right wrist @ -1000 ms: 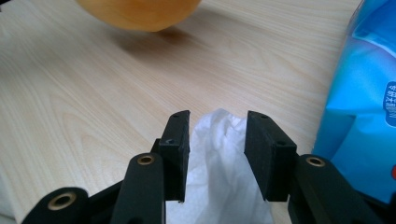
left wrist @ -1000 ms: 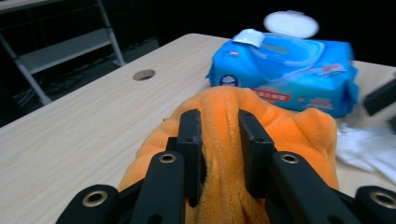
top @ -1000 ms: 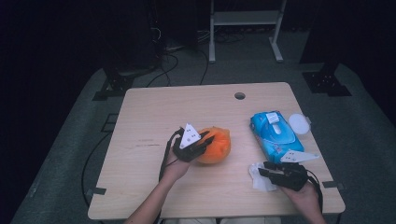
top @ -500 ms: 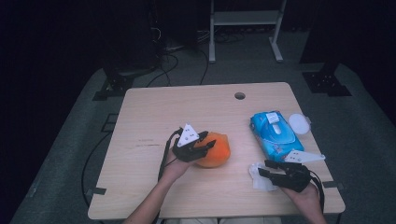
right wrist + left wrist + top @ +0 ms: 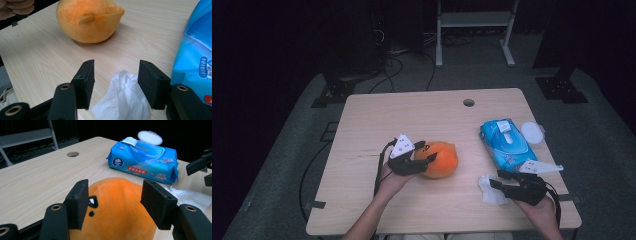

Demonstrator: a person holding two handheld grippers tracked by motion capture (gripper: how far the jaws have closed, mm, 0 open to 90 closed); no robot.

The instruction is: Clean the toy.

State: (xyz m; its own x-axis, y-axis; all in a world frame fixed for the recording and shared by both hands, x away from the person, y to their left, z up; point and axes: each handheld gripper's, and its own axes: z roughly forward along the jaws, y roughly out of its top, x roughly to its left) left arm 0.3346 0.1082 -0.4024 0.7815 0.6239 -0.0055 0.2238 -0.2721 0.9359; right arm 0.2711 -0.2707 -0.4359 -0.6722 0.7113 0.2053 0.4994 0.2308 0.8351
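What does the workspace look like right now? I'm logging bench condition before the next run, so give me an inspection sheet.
Surface: wooden table, round hole near the far edge.
Job's things: orange plush toy mid-table; crumpled white wipe; blue wipes pack, lid flipped open.
Clutter: nothing seen.
Grippers: left gripper open, jaws just been opening, astride the toy without pressing; right gripper open, jaws just been opening, the wipe loose between them.
Cables: black cable trails from the left gripper; more cables on the floor.
Surroundings: dark room, white metal frame beyond the table.
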